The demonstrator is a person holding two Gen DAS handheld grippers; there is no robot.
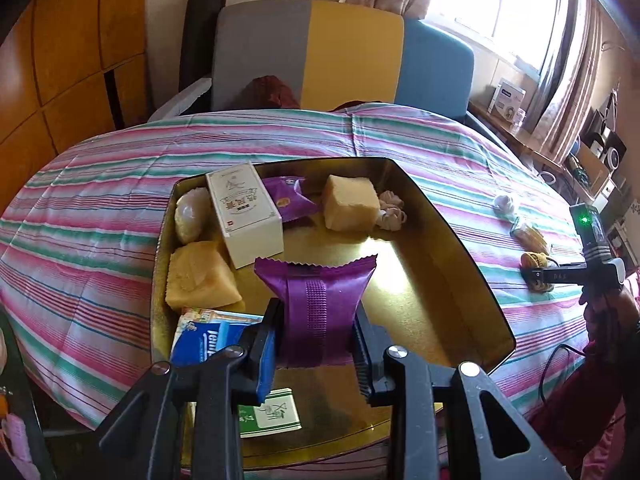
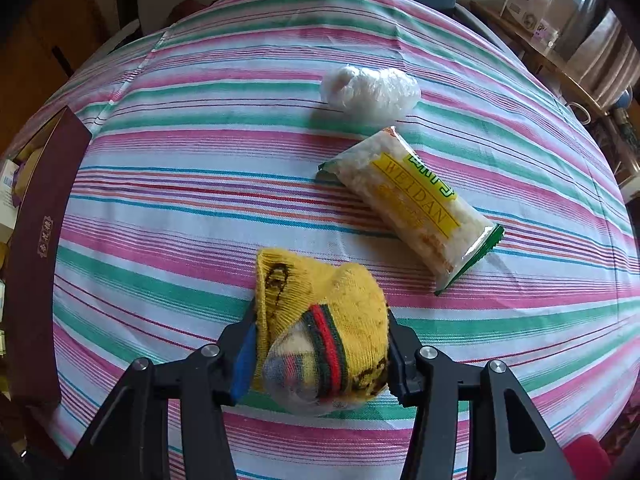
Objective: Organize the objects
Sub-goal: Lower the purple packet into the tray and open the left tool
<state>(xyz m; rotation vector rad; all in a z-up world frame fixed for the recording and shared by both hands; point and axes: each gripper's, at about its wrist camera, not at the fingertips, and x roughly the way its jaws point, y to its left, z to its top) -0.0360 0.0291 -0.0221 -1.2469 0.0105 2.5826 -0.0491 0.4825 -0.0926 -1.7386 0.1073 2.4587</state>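
Purple foil snack packet (image 1: 316, 312), pinched tight in the left hand-held gripper (image 1: 316, 354), above the gold tin tray (image 1: 460, 240).
Lower it onto bare tray ahead before releasing; right hand-held gripper (image 2: 320, 354) brackets the yellow knitted sock (image 2: 320, 320) on the striped desk (image 2: 200, 160), grip uncertain.

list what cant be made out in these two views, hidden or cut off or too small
- Left wrist view: the blue packet and green-and-white box in the gold tray are largely hidden by the left claw and its purple packet.
- Left wrist view: the items on the far shelf are too small to identify.
- Right wrist view: the maroon box is cut off by the left edge, contents barely visible.
- Right wrist view: the underside of the yellow sock is hidden in the right claw.
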